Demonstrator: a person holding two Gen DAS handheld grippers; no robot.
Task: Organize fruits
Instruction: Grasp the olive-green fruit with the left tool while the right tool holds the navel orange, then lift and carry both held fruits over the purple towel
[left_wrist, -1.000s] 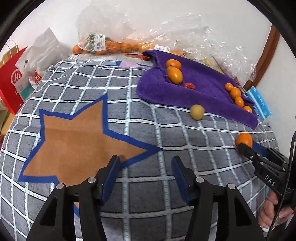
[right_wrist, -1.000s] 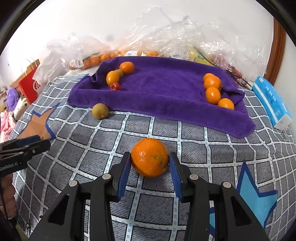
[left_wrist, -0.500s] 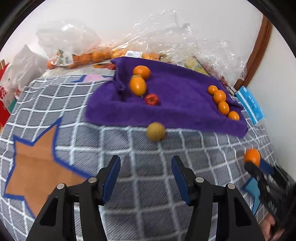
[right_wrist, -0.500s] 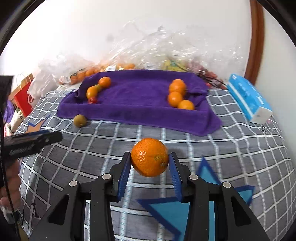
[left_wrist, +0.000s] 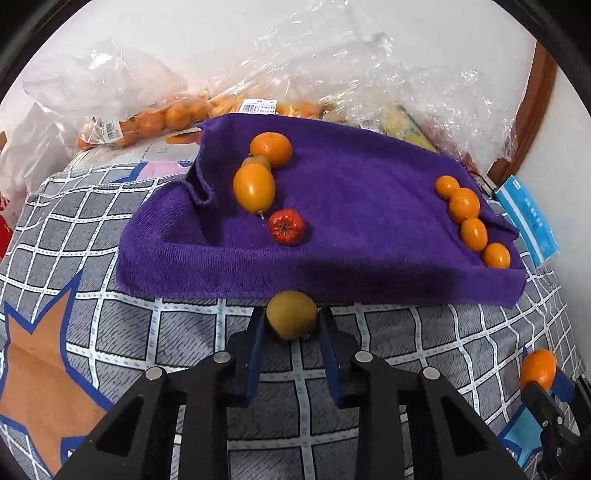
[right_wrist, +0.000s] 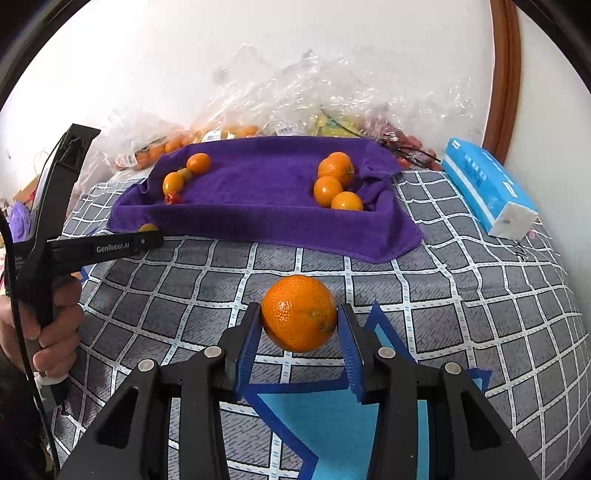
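Left wrist view alone shows the left gripper (left_wrist: 291, 325) pinching a yellow-green fruit (left_wrist: 291, 314) beside the purple towel (left_wrist: 354, 236); right wrist view shows the right gripper (right_wrist: 300, 325) clamping an orange (right_wrist: 299, 313).

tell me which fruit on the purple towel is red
The small red ribbed tomato-like fruit at the near end of the left cluster on the purple terry towel; every other fruit on the towel is orange or yellowish.

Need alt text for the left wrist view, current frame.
The left claw is shut on a yellow-green round fruit lying on the grid-patterned cloth, just in front of a purple towel. The towel holds a red tomato, mixed orange fruits at left and a row of four small oranges at right.
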